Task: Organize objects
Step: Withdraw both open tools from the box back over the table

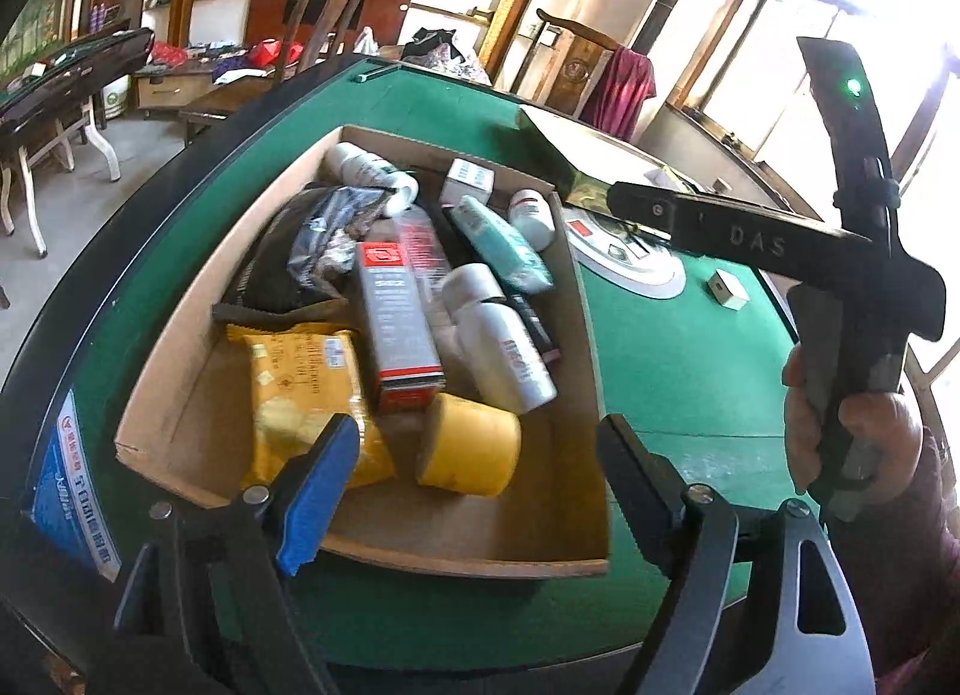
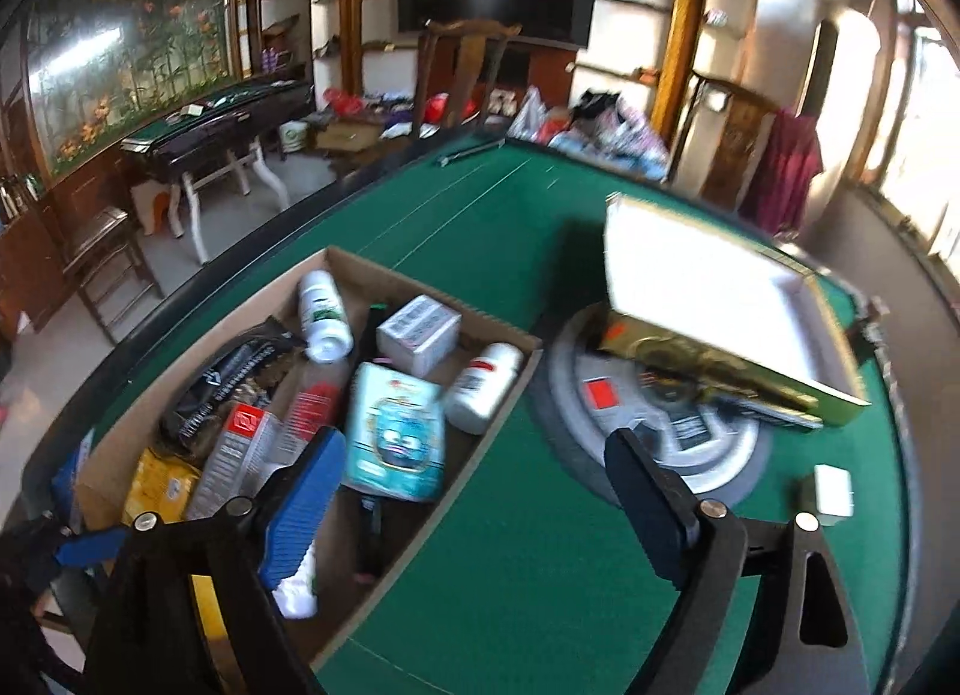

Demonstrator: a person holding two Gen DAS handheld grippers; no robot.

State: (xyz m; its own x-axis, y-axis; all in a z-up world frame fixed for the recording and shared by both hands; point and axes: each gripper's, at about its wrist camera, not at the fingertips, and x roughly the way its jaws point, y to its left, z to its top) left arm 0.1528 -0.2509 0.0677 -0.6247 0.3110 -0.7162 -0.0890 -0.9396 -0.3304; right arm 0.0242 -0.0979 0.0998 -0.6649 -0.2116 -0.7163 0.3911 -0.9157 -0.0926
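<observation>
An open cardboard box (image 1: 180, 395) (image 2: 336, 260) sits on the green table. It holds white bottles (image 1: 510, 359) (image 2: 483, 389), a red and grey carton (image 1: 396, 323), a yellow snack bag (image 1: 306, 389), a yellow tape roll (image 1: 471, 446), a teal pouch (image 2: 396, 440) and a dark bag (image 1: 300, 251). My left gripper (image 1: 474, 473) is open and empty, above the box's near end. My right gripper (image 2: 474, 491) is open and empty over the box's right wall; its body shows in the left wrist view (image 1: 852, 299). A gold, white-lined tray box (image 2: 720, 305) lies tilted to the right.
The table's round grey centre hub (image 2: 600, 395) lies under the gold tray box. A small white box (image 2: 834, 491) (image 1: 729, 287) sits on the felt at right. Wooden chairs (image 2: 468, 71), clutter and another table (image 2: 198, 125) stand beyond the far edge.
</observation>
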